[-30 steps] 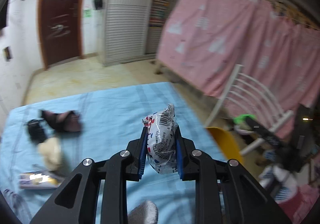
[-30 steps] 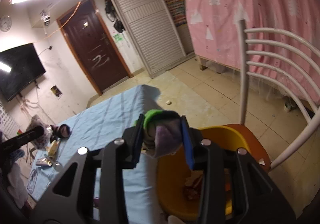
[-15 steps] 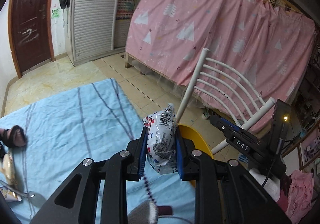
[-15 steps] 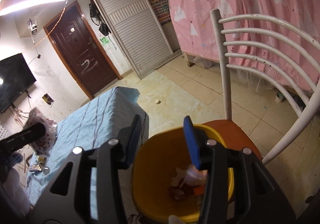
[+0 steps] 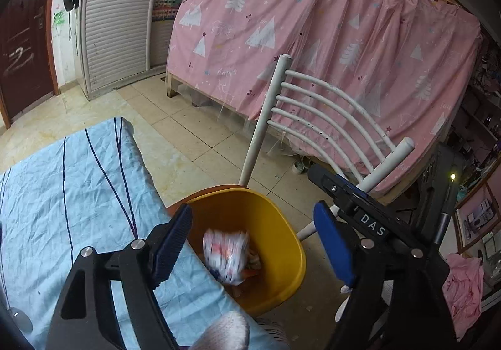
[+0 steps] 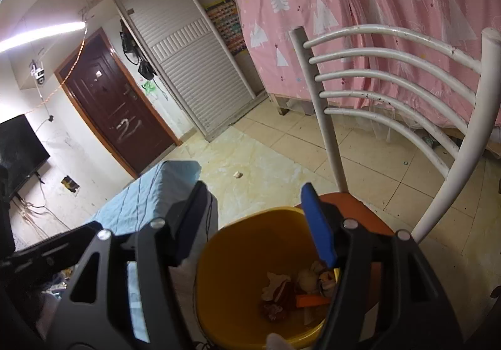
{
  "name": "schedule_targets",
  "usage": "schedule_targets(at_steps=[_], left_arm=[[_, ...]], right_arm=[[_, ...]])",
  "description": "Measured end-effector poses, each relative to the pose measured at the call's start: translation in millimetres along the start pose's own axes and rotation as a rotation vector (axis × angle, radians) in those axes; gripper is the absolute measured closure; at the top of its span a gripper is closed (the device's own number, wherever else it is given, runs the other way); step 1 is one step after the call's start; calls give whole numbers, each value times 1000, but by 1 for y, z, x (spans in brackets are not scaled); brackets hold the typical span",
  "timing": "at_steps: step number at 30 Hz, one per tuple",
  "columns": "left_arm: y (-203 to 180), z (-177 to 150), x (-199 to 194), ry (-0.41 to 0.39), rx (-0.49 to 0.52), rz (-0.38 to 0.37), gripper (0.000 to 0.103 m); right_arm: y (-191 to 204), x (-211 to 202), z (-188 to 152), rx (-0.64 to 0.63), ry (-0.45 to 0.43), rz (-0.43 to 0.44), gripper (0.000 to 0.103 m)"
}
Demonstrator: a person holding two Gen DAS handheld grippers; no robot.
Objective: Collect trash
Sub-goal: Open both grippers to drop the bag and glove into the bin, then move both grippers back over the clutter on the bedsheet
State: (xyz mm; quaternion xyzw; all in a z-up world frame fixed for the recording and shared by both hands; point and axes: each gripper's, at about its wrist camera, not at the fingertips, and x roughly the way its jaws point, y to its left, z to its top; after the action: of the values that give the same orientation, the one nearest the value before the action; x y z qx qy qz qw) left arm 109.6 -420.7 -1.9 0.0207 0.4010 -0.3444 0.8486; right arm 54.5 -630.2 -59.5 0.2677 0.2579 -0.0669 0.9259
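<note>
- My left jaws (image 5: 252,243) stand wide apart with nothing between the pads; they have just been opening.
- Below them the wrapper (image 5: 226,251), white with red and blue print and blurred, is inside the yellow bin (image 5: 281,243), apart from both pads.
- My right jaws (image 6: 255,221) are apart too and empty, also just opening, above the same bin (image 6: 231,259).
- In the bin's bottom lies other trash (image 6: 291,290): crumpled pale and reddish scraps and an orange strip.
- The bin sits on the orange seat of a white chair (image 5: 316,118), just beside the edge of the counter (image 5: 62,193) with its light blue striped cloth.
- Behind the chair hangs a pink curtain (image 5: 313,24) with white trees.
- Farthest off stand a slatted white wardrobe (image 6: 191,62) and a dark brown door (image 6: 119,112).
</note>
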Motion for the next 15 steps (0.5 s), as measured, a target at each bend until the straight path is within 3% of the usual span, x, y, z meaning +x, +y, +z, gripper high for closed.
schedule_targets(at_steps=[15], left_arm=[[30,1,-36,-55,-54,12,32]], right_arm=[[30,3,-8,-60,19,34,35]])
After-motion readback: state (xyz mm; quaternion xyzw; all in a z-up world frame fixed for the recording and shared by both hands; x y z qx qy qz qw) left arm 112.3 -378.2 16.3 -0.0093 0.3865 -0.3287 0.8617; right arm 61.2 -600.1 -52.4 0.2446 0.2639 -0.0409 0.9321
